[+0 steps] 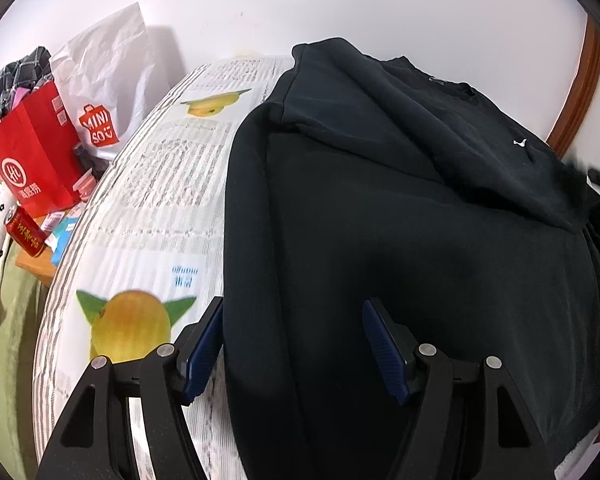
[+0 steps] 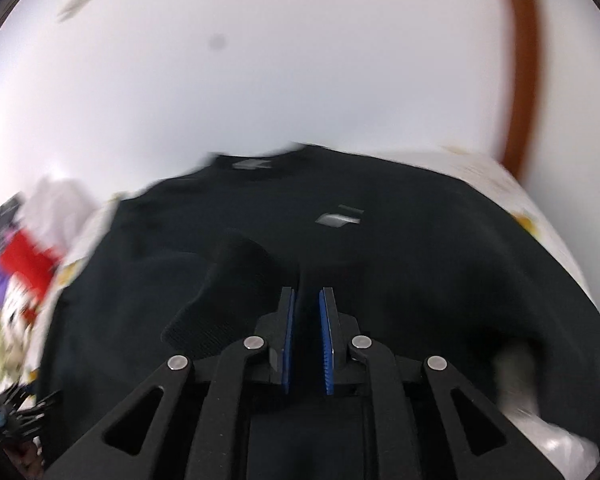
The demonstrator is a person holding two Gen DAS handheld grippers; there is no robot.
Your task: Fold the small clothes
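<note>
A black sweatshirt (image 1: 400,208) lies on a table covered with a printed cloth (image 1: 156,184); one sleeve is folded across its chest. My left gripper (image 1: 292,320) is open and empty, low over the garment's left edge, its left finger over the cloth and its right over the fabric. In the blurred right wrist view the same sweatshirt (image 2: 420,248) fills the lower half. My right gripper (image 2: 307,300) has its jaws nearly closed with a narrow gap, nothing visibly between them. A black ribbed cuff (image 2: 228,292) lies just left of it.
To the left of the table stand a red paper bag (image 1: 36,152), a white Miniso bag (image 1: 104,92), a red can (image 1: 26,232) and dark checked clothes (image 1: 16,76). A white wall (image 1: 340,8) is behind, with a brown wooden frame (image 1: 580,88) at the right.
</note>
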